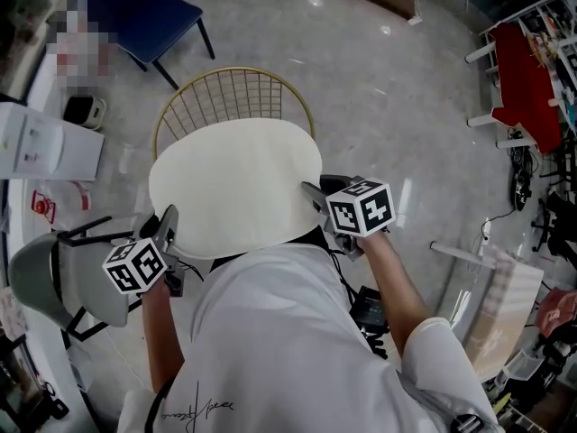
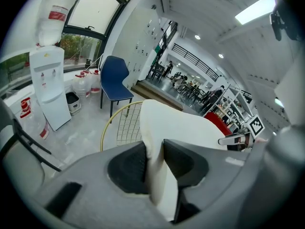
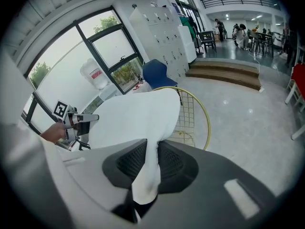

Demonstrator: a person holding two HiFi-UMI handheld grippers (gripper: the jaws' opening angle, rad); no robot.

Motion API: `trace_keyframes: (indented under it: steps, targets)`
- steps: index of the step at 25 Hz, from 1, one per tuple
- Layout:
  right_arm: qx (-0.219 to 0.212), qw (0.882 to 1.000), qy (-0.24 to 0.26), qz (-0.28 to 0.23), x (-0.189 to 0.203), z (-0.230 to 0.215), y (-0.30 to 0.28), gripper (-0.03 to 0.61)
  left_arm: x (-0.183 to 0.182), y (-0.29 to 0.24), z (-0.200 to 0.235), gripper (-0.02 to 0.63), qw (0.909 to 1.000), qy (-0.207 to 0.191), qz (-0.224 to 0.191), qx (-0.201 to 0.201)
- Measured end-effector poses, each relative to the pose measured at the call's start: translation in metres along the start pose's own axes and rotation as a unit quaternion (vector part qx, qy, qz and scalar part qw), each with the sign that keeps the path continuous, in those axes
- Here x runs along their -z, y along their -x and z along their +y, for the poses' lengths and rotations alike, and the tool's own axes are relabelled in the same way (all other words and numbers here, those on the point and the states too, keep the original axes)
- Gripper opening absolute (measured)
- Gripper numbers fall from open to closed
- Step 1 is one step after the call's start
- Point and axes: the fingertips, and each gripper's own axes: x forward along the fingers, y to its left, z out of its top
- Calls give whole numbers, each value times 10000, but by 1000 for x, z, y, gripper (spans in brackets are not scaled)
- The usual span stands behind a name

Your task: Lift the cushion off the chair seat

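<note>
Holding: the cream cushion (image 1: pixel 234 183) by two spots on its near edge, one spot in each hand.
Left fingers (image 2: pixel 127 168): closed down hard on the cushion's left edge. The padding is squeezed thin between my two dark pads and bulges out beyond them.
Right fingers (image 3: pixel 131 162): pinched just as tight on the right edge. The fabric is crumpled into a narrow fold between the pads, and a little of it hangs out below.
Cushion: rounded and pale, spread between my two hands over the gold wire chair (image 1: pixel 236 93). From the head view it covers the whole seat. I cannot tell whether its underside touches the seat.
Chair: a round gold rim and a wire grid back, standing on the pale stone floor (image 1: pixel 397 106) right in front of me. Only the back and part of the rim show past the cushion.
Marker cubes: one sits behind each pair of fingers, the left (image 1: pixel 135 264) and the right (image 1: pixel 361 207), both just beside the cushion's edge.
Shirt: my white shirt (image 1: pixel 288 341) hides the cushion's nearest edge in the head view.
Around: a blue chair (image 1: pixel 149 12) stands beyond the wire chair and a grey chair (image 1: pixel 54 273) is close by my left hand. A white water dispenser (image 2: pixel 50 85) stands by the window, well apart.
</note>
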Motion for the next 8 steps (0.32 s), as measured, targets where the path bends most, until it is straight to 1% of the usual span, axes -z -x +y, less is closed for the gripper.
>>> trace_keyframes:
  steps: [3, 8]
  targets:
    - [-20, 10000, -54, -29, 7, -13, 9, 67, 5, -7, -14, 97, 10000, -46, 16, -5]
    - [-4, 9999, -116, 32, 15, 31, -14, 67, 9, 20, 26, 97, 10000, -16, 69, 5]
